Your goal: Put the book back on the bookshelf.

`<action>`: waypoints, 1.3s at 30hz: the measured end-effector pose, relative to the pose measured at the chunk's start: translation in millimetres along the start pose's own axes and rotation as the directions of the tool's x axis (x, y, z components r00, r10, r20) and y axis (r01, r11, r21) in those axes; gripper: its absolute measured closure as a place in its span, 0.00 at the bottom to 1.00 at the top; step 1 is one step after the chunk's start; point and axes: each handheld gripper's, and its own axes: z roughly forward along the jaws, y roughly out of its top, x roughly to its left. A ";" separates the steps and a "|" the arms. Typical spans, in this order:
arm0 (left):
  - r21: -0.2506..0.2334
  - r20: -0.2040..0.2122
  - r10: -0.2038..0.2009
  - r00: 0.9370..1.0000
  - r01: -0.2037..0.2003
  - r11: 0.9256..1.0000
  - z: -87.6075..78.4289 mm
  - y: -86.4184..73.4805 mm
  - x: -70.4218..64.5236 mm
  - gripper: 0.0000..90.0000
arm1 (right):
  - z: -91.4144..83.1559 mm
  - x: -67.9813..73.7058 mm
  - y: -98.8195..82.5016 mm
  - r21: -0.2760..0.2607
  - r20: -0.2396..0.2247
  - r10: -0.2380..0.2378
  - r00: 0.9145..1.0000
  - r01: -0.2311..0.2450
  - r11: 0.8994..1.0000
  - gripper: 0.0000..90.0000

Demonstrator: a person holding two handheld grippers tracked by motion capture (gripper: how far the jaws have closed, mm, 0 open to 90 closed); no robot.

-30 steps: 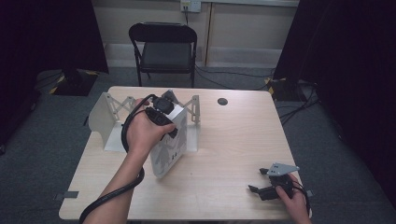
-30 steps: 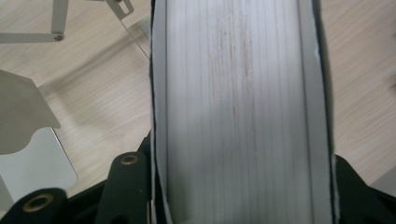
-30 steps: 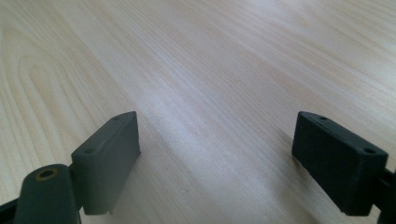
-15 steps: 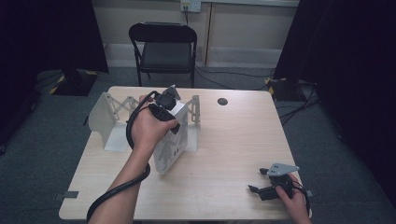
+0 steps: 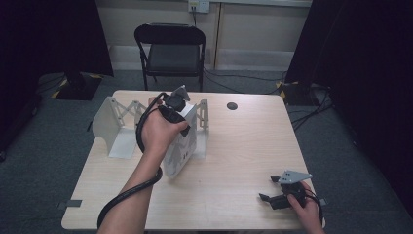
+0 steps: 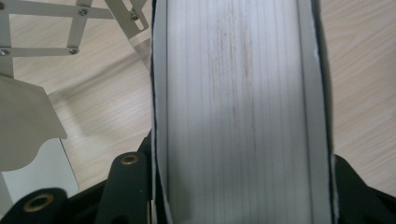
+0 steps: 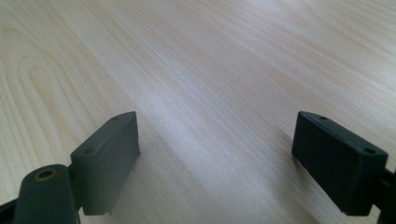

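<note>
Right hand-held gripper [image 5: 276,191] resting near front right corner of counter [image 5: 243,146], jaws apart, nothing btwn. Left hand-held gripper [image 5: 181,127] clamped on book [image 6: 240,112], upright at counter's left-centre, just beside metal rack [image 5: 114,122] toward back left.

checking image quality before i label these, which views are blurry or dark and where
High view: table evenly lit, room edges fall into black. Left gripper view: the book page edges are soft and streaky, held too close to focus. Right gripper view: fingers fairly sharp, far wood grain blurs.
</note>
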 end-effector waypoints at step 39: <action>-0.004 -0.021 -0.073 0.997 0.073 0.997 14.8 22.5 -2.0 0.57 | 0.0 -0.1 0.0 0.000 0.000 -0.001 1.000 0.001 1.000 0.16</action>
